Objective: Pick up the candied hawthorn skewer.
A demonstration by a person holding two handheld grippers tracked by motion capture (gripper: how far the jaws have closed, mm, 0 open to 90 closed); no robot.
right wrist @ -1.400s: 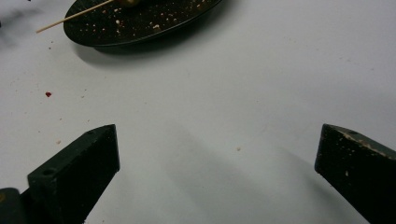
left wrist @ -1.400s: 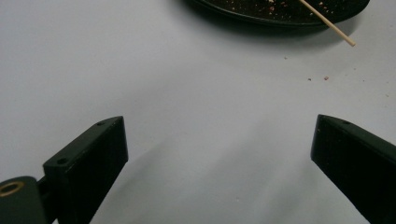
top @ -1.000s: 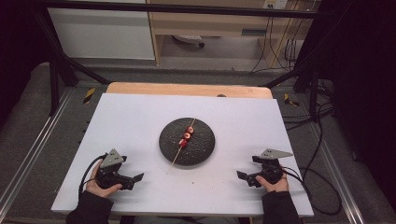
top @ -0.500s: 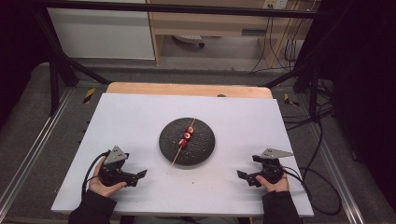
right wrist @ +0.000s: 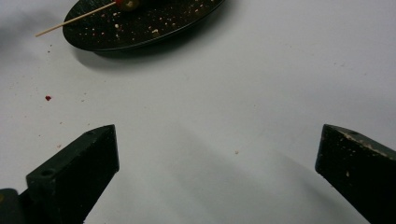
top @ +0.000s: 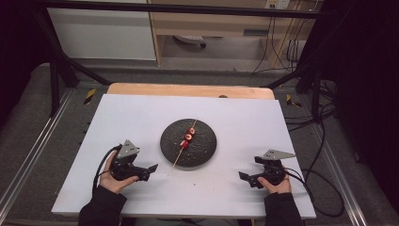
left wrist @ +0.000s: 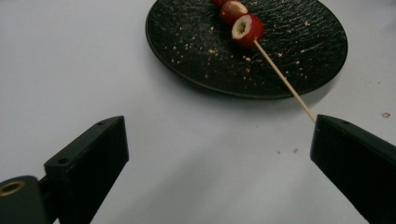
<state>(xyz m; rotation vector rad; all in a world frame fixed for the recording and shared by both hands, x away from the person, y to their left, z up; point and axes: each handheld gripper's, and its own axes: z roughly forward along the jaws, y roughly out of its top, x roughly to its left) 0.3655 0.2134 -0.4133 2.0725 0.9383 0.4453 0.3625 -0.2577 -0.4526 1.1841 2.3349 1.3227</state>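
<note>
A wooden skewer (top: pixel 184 143) lies across a round black plate (top: pixel 203 149) near the middle of the white counter (top: pixel 244 117). 3 red fruit pieces (top: pixel 188 137) are threaded on the upper half of the stick; in the left gripper view the nearest piece (left wrist: pixel 247 30) shows a pale hollow core. The bare pointed end of the skewer runs off the plate's near-left rim and hangs over the counter. Pale crumbs speckle the plate, and a few crumbs and a small red fleck (right wrist: pixel 47 98) lie on the counter beside it.

The left tongs (top: pixel 149 170) sit just left of and below the plate, held in the person's left hand (top: pixel 113 176), jaws pointing toward the skewer's bare tip. In the left gripper view the 2 black jaws stand wide apart with nothing between them, and the skewer's tip ends just above the right-hand jaw; whether it touches the jaw cannot be told.

The right tongs (top: pixel 248 179) rest near the counter's lower right, well apart from the plate, in the person's right hand (top: pixel 275 183). Their jaws are also spread wide and empty, aimed at the plate.
</note>
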